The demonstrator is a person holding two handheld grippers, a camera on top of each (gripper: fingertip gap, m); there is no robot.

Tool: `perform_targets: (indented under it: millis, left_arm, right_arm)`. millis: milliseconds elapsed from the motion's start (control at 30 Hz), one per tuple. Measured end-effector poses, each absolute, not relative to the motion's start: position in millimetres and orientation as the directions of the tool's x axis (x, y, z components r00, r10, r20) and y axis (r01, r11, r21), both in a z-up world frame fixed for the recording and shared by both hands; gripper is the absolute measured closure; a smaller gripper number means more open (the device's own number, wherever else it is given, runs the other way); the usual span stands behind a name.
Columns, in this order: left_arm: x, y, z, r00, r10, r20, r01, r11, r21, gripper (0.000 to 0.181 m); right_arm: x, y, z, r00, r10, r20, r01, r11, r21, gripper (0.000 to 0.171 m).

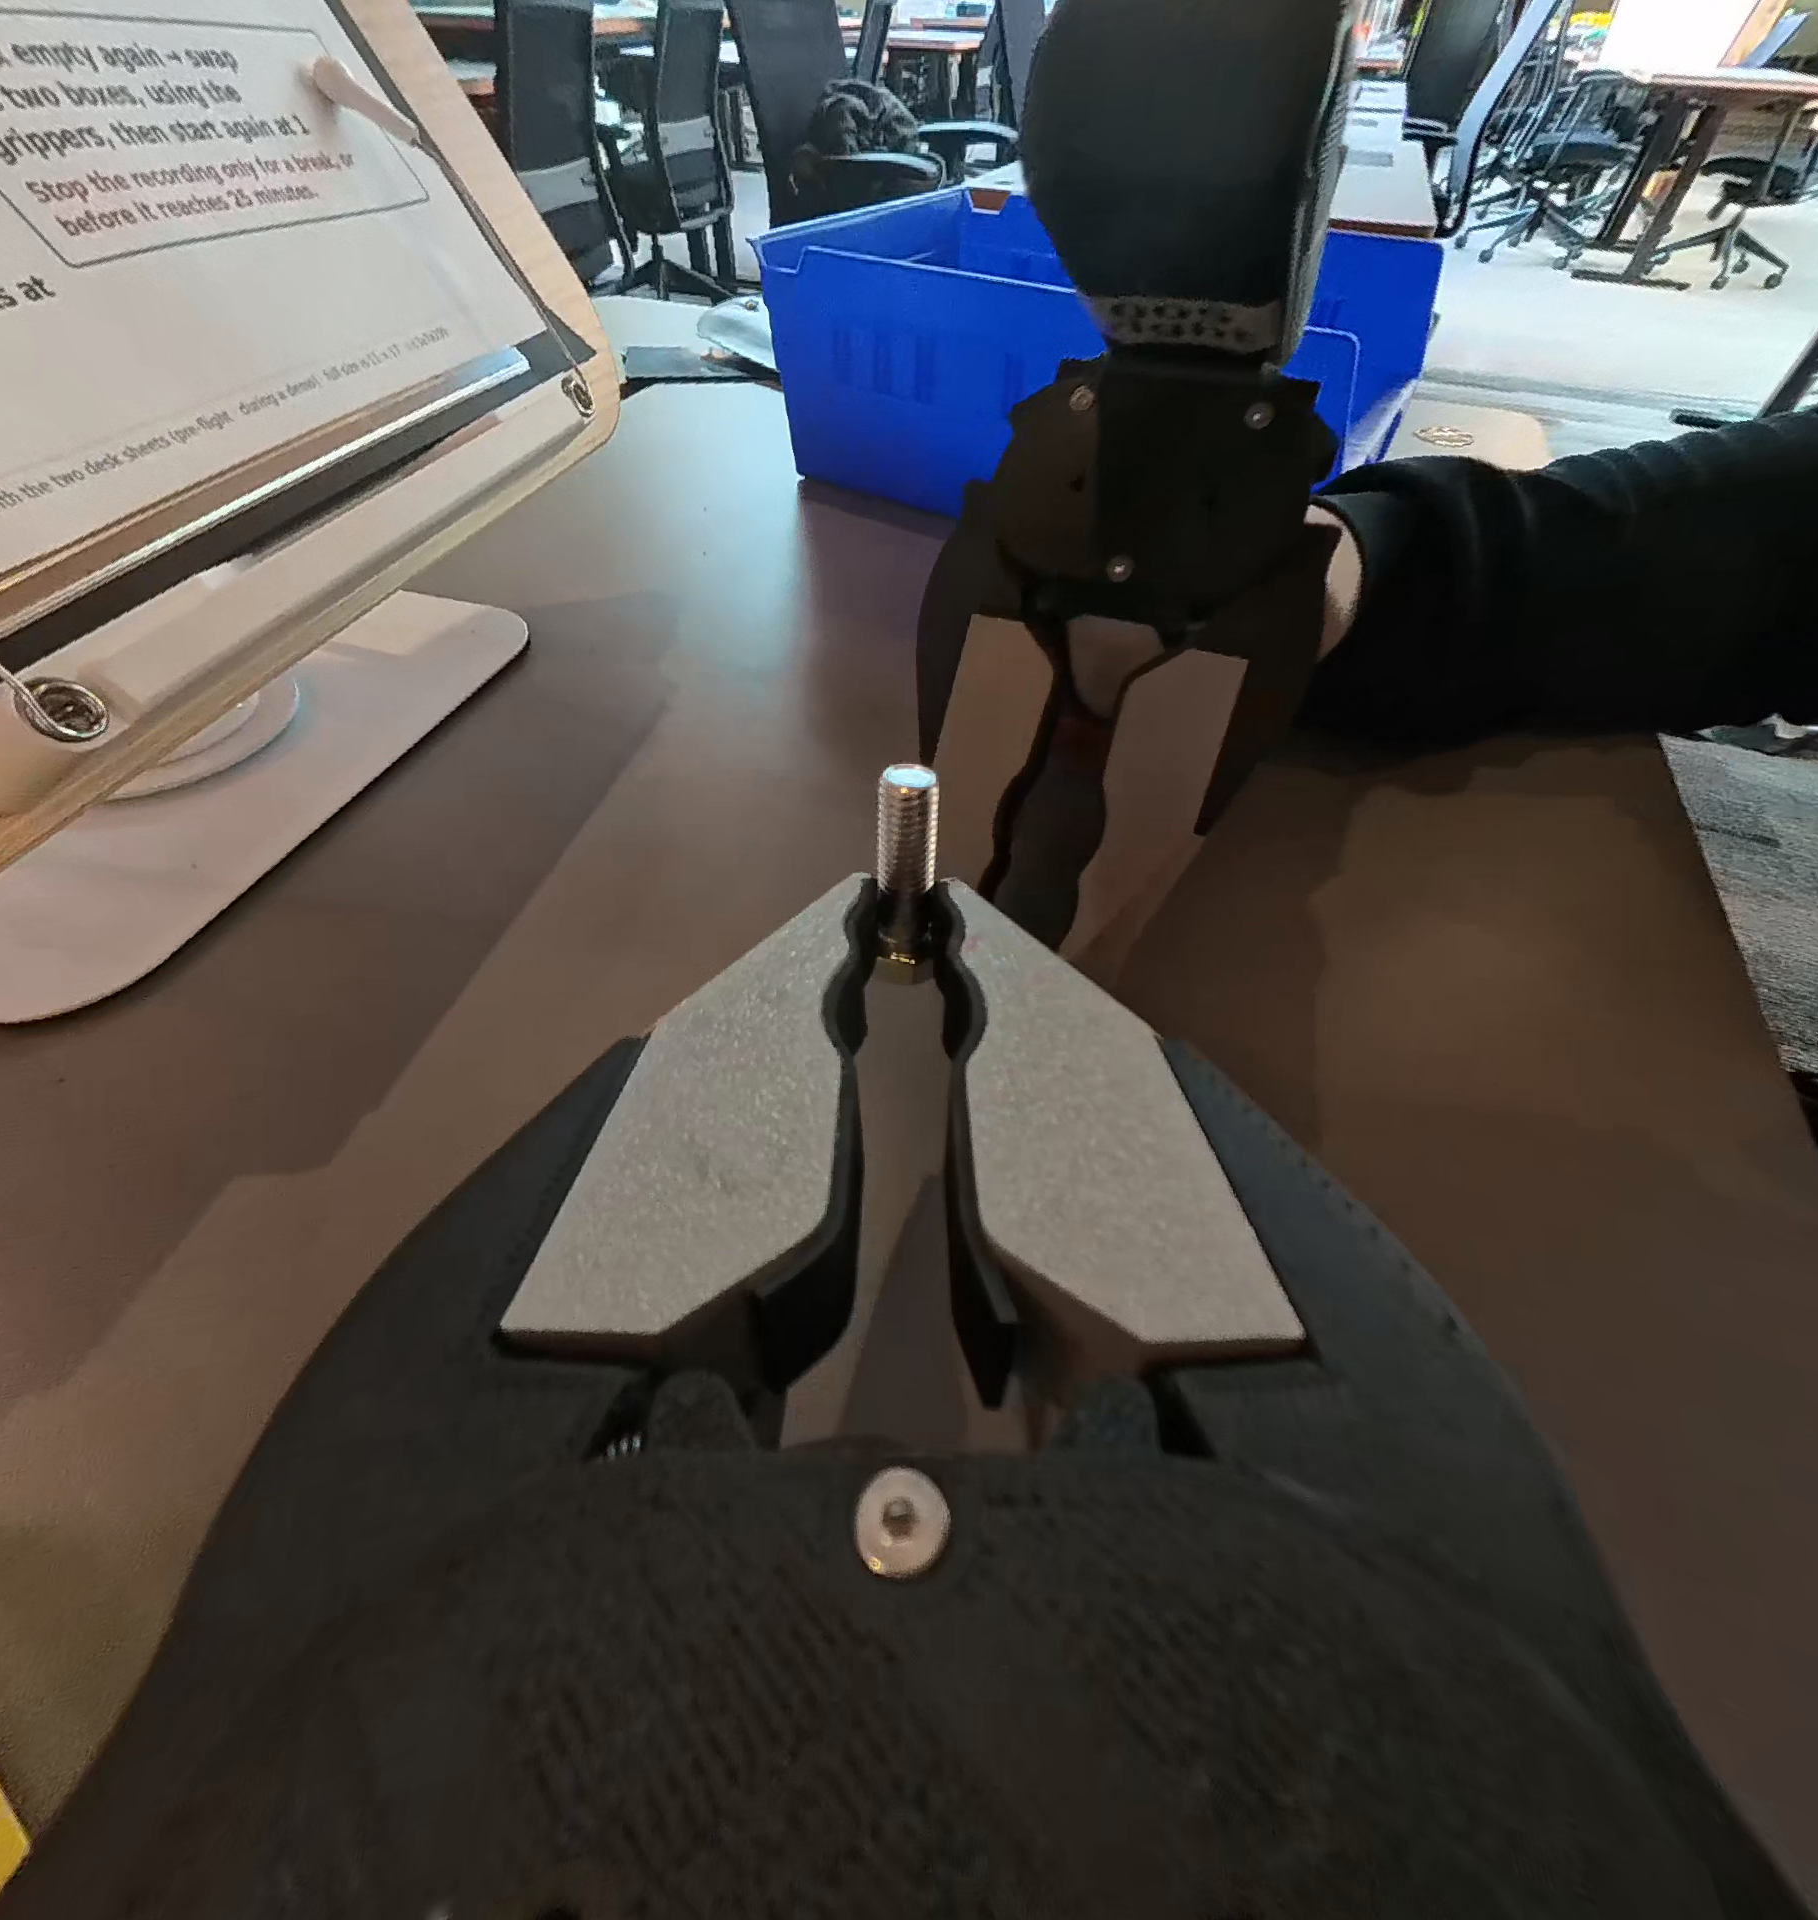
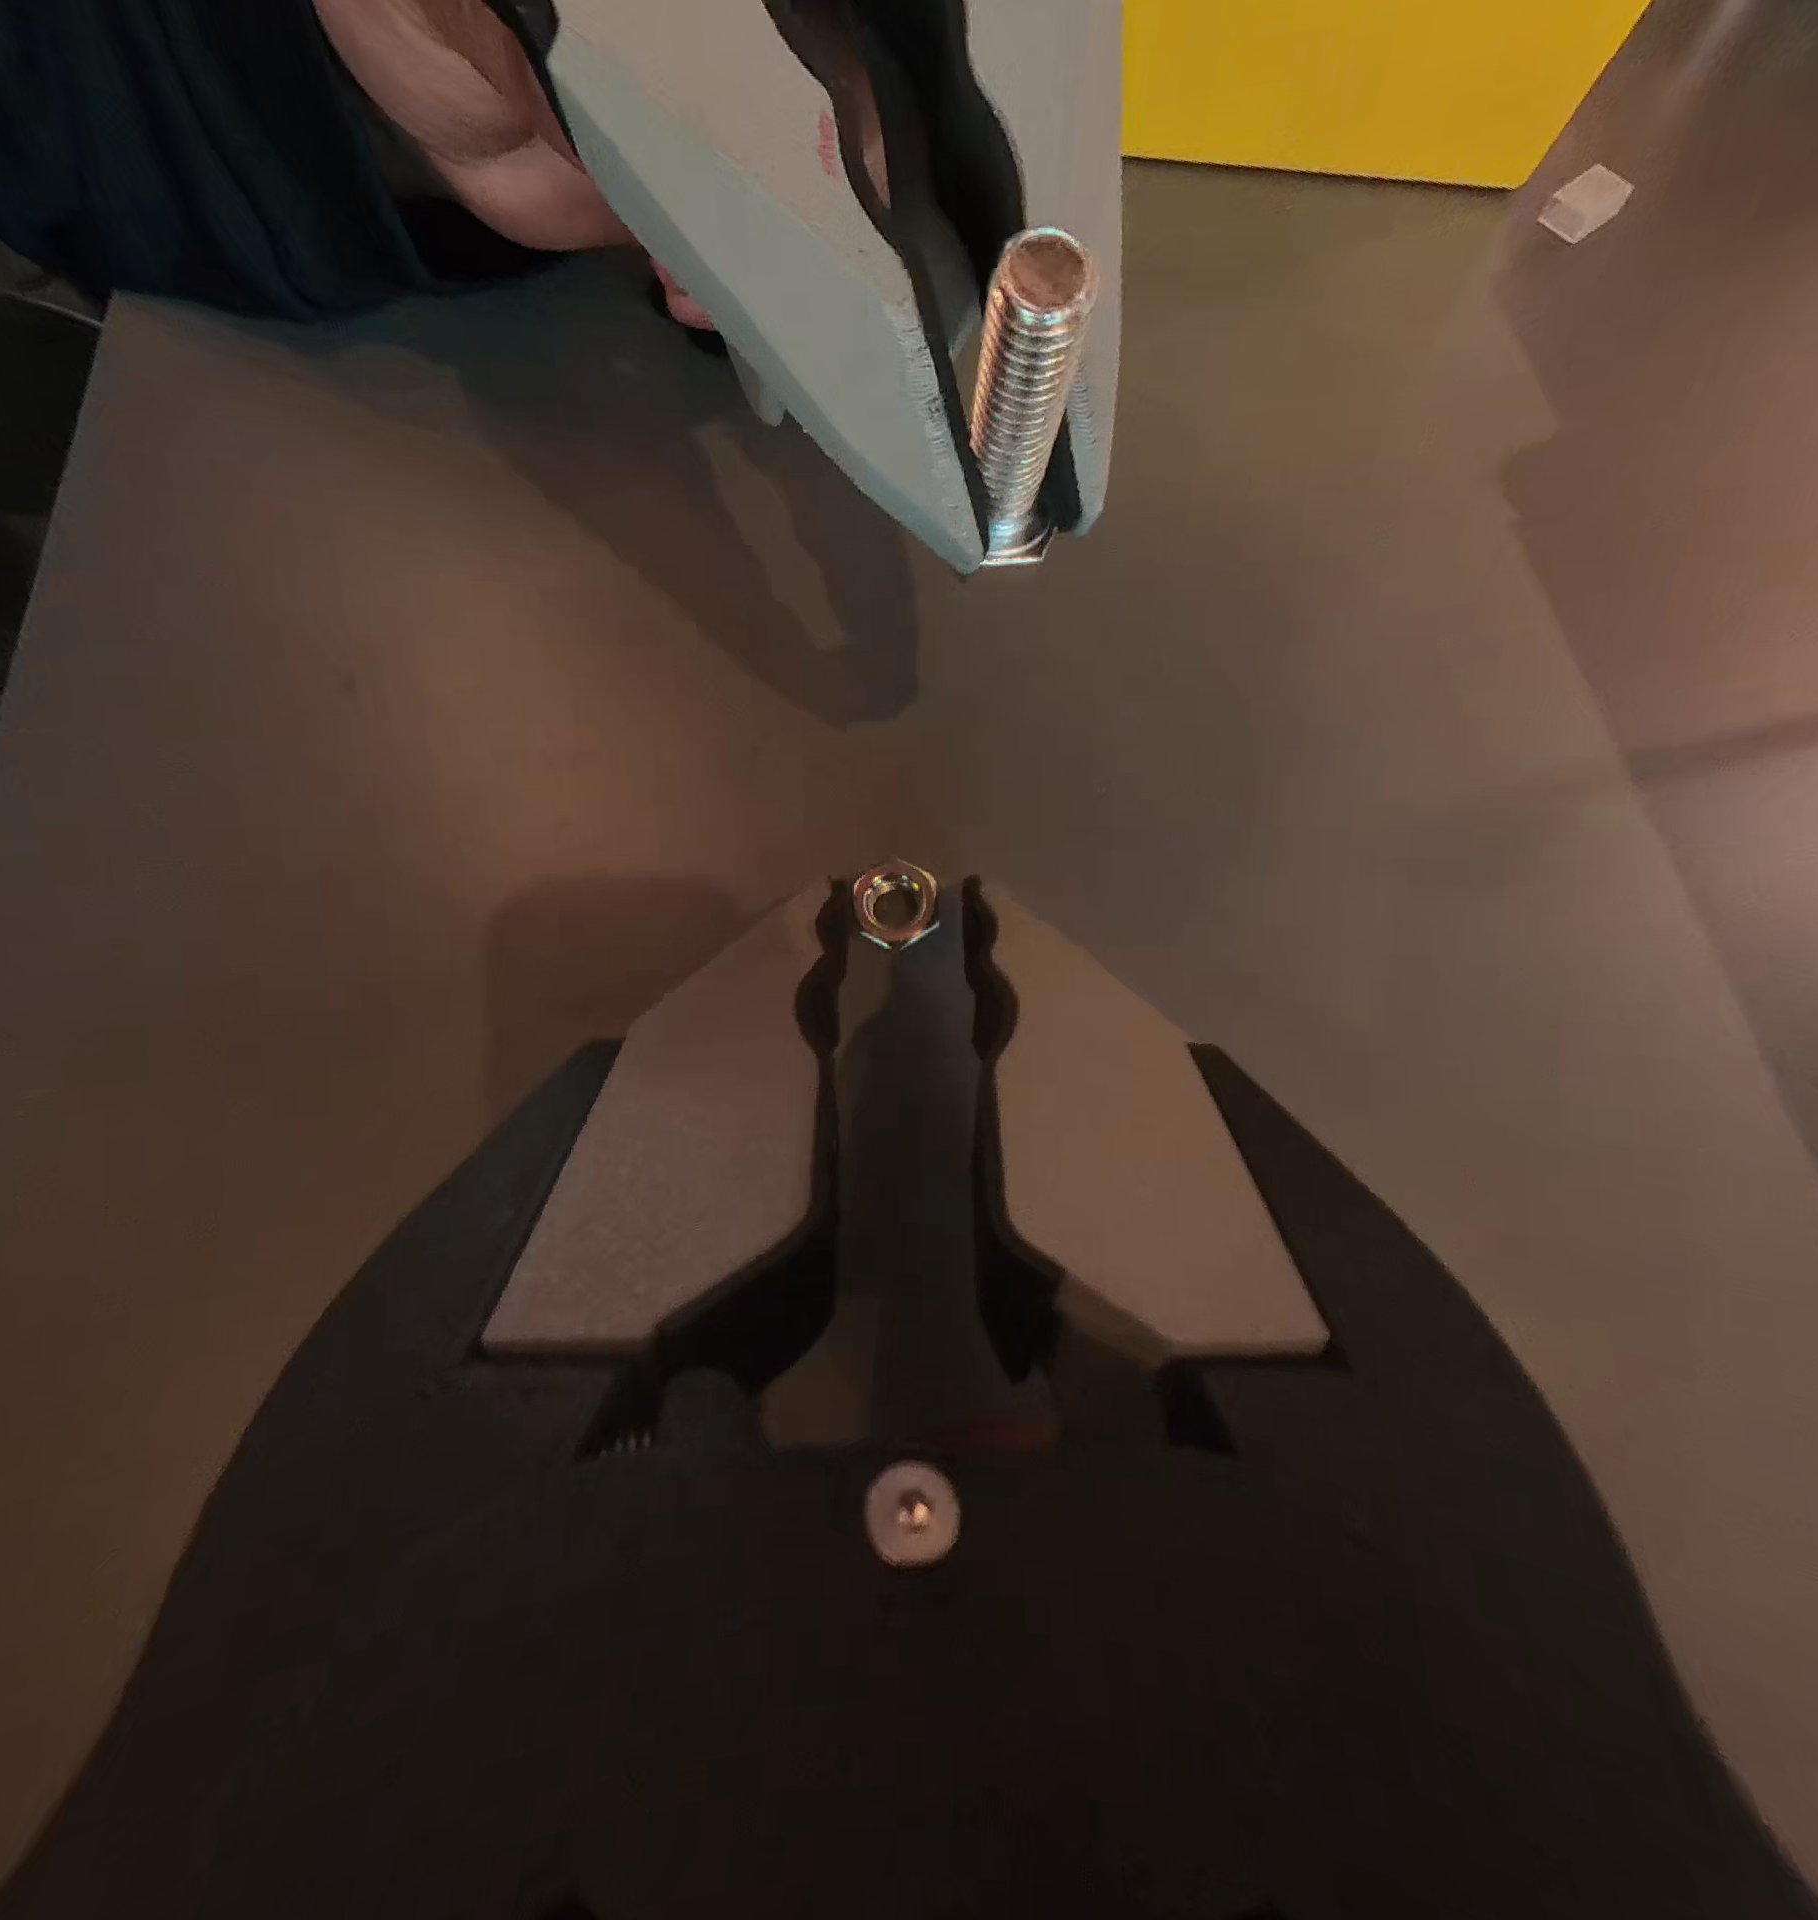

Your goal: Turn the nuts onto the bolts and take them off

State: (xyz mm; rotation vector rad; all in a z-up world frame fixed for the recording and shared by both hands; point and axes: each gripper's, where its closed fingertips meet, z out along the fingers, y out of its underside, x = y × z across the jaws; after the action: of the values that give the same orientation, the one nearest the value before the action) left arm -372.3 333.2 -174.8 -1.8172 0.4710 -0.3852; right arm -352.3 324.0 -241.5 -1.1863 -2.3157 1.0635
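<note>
Bolt clamped in left gripper near its hex head, threaded shank sticking up and fwd out of the fingertips, free end uppermost. In right wrist view same bolt shows pinched between the grey fingers of left gripper, head at the tips, shank long axis running roughly along that gripper's fingers and tilted a little toward the right cam. Nut sits between the tips of right gripper, jaws narrow and closed on its flats as far as I can judge; bore faces fwd, open hole visible. Key relation: nut bore and bolt free end are apart, w/ clear gap of bare brown table between them; bolt lies ahead of and above the nut in right view, offset slightly right. Bore axis and shank axis not yet collinear, by my reading. Right gripper in left view hangs just beyond the bolt, fingers pointing down toward table; nut not resolvable there. Judgement: next move needs right side to bring bore over the free thread end and square the axes before any turning; cross-threading is the risk if tilt remains. Blue bin and doc stand sit well clear behind; yellow box far side.
</note>
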Motion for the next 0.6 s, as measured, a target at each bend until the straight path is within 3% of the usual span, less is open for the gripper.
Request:
perform_targets:
  millis: [200,300,433,600]
  left_arm:
    - [-375.2,334.3,-171.4,0.876,-0.481,0.02,-0.11,-0.241,-0.964,0.174]
    - [-378.4,334.8,-164.2,0.89,-0.455,0.031,-0.078,-0.219,-0.973,0.174]
    - [-389.9,335.4,-149.4,0.922,-0.386,0.037,-0.032,-0.17,-0.985,0.174]
    - [-394.1,331.9,-143.5,0.922,-0.381,0.068,0.0,-0.177,-0.984,0.174]
  right_arm:
    - [-357.4,325.9,-234.6,-0.599,0.8,0.003,0.544,0.41,-0.732,0.158]
    - [-368.8,335.8,-186.1,-0.556,0.828,0.07,0.491,0.395,-0.776,0.158]
    - [-376.8,342.5,-119.5,-0.558,0.83,0.028,0.49,0.356,-0.796,0.157]
    - [-382.3,336.9,-93.3,-0.612,0.786,-0.093,0.528,0.318,-0.787,0.158]
